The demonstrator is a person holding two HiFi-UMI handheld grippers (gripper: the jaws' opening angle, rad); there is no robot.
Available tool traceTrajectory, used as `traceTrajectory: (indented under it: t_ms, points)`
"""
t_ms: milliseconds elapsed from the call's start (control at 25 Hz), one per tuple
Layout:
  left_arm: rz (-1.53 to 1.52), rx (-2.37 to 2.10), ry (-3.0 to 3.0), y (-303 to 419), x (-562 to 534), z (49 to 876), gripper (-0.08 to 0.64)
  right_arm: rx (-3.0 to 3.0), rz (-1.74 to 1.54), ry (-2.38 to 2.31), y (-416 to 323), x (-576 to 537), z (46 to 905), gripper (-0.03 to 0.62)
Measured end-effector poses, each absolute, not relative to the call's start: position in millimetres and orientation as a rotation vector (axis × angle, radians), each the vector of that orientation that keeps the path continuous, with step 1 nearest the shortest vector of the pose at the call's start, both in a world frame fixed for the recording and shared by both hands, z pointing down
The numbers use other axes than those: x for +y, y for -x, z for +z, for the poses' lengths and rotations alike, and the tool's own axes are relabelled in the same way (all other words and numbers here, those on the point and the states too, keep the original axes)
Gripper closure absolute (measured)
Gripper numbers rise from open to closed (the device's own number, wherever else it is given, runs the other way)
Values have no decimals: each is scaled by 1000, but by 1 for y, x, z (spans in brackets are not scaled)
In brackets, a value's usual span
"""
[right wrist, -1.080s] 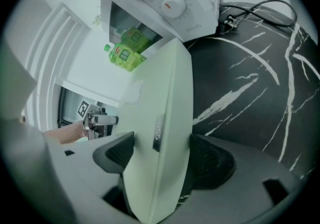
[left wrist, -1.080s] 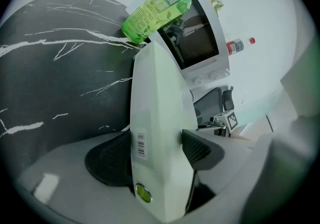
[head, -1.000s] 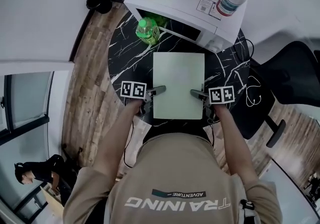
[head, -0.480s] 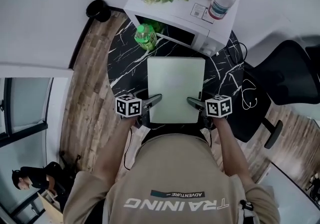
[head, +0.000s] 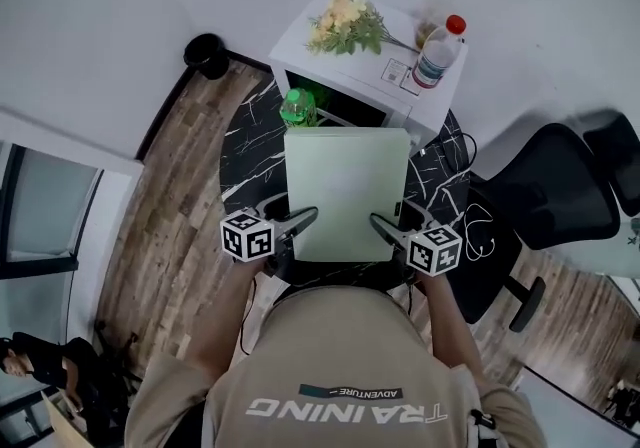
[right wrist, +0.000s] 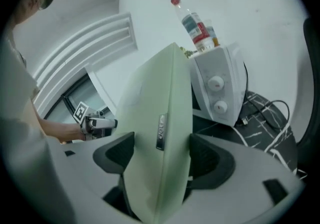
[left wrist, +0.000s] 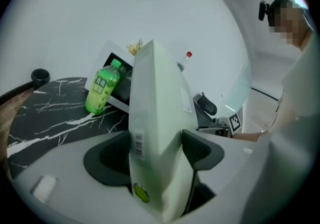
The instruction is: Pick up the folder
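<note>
Folder [head: 346,191] is held level over the bench [head: 245,151]; my left gripper [head: 305,217] and right gripper [head: 382,224] each have their fingers clamped on a side edge. I judge it light, fairly stiff and slick, so opposite edges suit it.

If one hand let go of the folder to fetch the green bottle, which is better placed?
Left. The left gripper and right gripper both clamp the folder, but the green bottle stands by its far left corner, on the left gripper's side.
</note>
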State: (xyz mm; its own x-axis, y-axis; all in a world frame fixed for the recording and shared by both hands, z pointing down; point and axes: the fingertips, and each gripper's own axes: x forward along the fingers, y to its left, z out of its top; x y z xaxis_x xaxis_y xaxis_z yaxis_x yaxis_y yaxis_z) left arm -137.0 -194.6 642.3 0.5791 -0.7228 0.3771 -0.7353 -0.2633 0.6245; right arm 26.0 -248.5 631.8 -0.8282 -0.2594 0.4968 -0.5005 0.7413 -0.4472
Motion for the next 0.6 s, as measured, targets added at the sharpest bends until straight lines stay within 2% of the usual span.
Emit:
traceTrajectory:
  t_ms: [600]
  points:
    - [-79,-1287,-2285,162,-251,511,241,-2778,457,-751,-2,-295,497,282]
